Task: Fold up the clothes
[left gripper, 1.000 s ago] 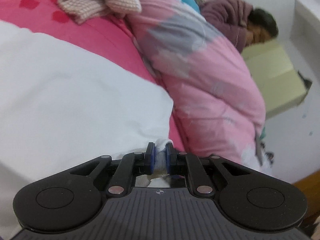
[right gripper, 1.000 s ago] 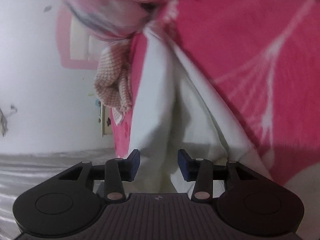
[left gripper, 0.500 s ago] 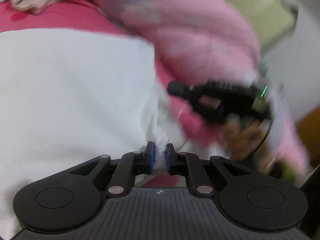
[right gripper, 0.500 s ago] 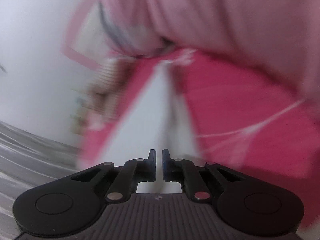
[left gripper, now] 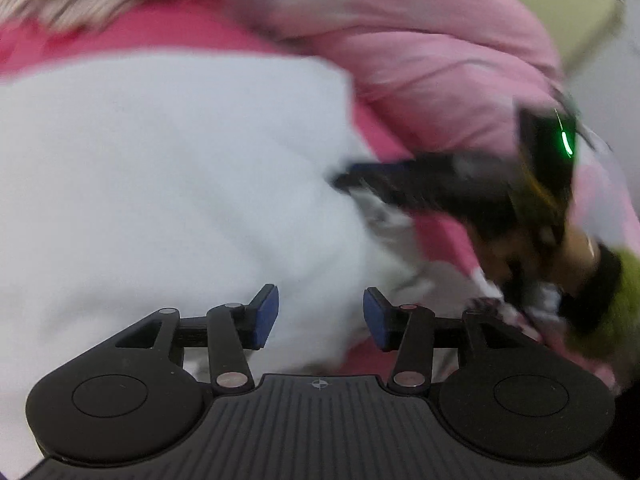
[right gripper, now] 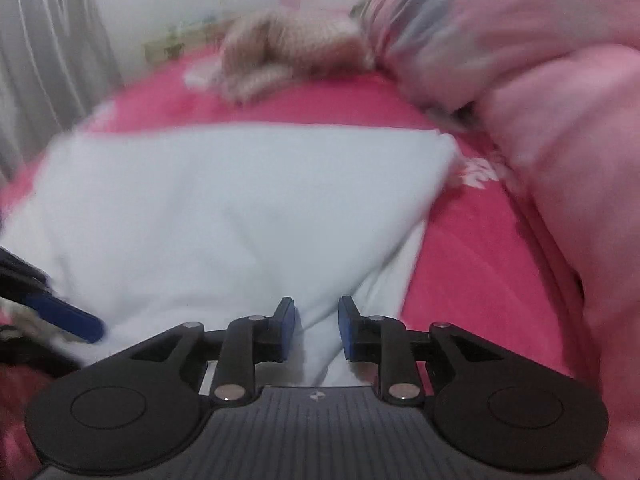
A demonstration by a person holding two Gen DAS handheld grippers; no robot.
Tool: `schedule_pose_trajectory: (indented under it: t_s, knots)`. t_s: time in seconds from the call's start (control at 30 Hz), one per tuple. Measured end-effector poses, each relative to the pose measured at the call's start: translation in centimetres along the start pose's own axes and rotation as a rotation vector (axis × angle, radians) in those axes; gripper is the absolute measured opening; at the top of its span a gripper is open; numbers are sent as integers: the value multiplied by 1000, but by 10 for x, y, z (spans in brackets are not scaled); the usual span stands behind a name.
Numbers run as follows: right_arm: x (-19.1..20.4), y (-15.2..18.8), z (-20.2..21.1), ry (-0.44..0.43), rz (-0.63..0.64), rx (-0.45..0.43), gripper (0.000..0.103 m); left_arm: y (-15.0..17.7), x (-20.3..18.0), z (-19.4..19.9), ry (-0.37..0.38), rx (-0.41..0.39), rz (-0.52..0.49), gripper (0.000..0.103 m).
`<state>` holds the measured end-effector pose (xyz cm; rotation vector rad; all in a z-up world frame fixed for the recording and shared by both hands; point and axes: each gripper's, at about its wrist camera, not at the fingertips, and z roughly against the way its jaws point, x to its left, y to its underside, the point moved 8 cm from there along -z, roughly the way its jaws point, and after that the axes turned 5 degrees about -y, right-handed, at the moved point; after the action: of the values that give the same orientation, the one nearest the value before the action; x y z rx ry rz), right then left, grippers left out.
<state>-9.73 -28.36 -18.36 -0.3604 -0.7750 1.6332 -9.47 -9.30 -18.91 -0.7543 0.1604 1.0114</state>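
Bed sheet (right gripper: 472, 248): hot pink, spread under everything, bare along the right of the white cloth in the right wrist view and showing as a band above it in the left wrist view
Quilt (right gripper: 560, 100): pale pink with grey patches, bunched in a long heap on the sheet along the right of the garment, apart from it by a strip of pink
White garment (right gripper: 224, 216): lies on the sheet in a broad flat panel; its far edge runs straight across, its far right corner ends in a small ragged tip near the quilt, and a fold line runs down toward the near edge
Checked cloth (right gripper: 288, 52): beige and white, crumpled in a heap on the sheet beyond the garment's far edge, beside the quilt's end
Left gripper (left gripper: 320, 314): jaws parted to a middling gap, having just been opening; white fabric lies in the gap, the blue pads (left gripper: 266, 314) not pressing on it
Right gripper (right gripper: 316, 330): jaws at a narrow gap, having just been opening; a ridge of the garment's near edge runs between them, with space showing on both sides of it
Sleeve (left gripper: 616, 304): yellow-green with a dark cuff, behind the right gripper in the left wrist view, blurred
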Motion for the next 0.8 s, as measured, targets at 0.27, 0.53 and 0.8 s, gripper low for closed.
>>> schedule_pose_trajectory:
  t_s: [0.27, 0.53, 0.8]
  knots:
    - [-6, -82, 24, 88, 20, -221, 22, 9, -7, 0, -45, -47, -83, 51]
    - [-66, -61, -20, 225, -168, -167, 20, 0, 0, 26, -124, -91, -99, 53]
    - [-27, -94, 2, 185, -25, -298, 19, -65, 148, 120, -468, -387, 264, 57]
